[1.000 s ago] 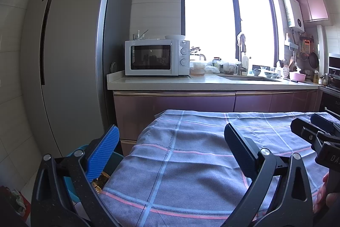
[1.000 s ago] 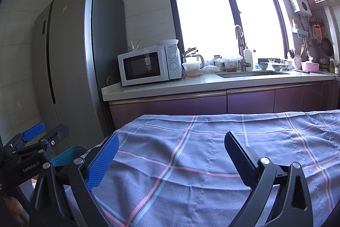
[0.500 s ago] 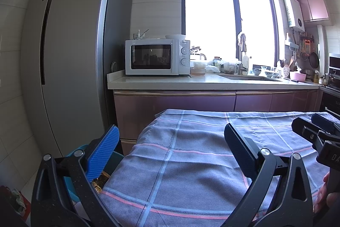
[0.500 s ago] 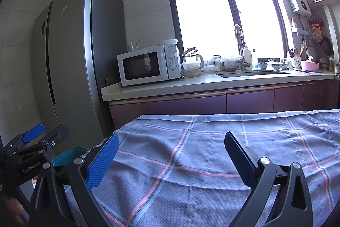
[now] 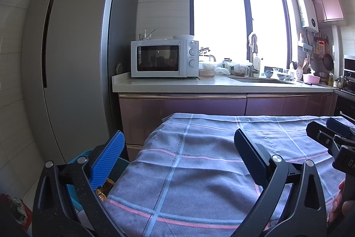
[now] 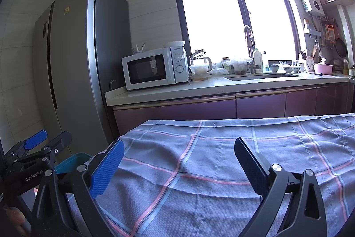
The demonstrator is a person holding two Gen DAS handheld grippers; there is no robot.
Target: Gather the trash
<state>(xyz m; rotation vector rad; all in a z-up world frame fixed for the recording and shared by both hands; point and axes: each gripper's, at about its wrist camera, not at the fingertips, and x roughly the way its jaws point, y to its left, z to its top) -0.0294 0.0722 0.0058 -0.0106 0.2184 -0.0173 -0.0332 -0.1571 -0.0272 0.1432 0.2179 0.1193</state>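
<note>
Left hand-held gripper (image 5: pixel 177 161) released, jaws wide apart and empty, over the left edge of the checked cloth (image 5: pixel 199 170) on the worktop. Right hand-held gripper (image 6: pixel 177 161) likewise spread and empty above the cloth's middle. Blue bin (image 5: pixel 75 161) on the floor just beside the worktop's left edge, a gold wrapper (image 5: pixel 105 187) inside; fridge (image 5: pixel 77 59) behind.

Teal bin (image 5: pixel 117 168) beside table, possibly gold wrapper (image 5: pixel 105 187) inside
</note>
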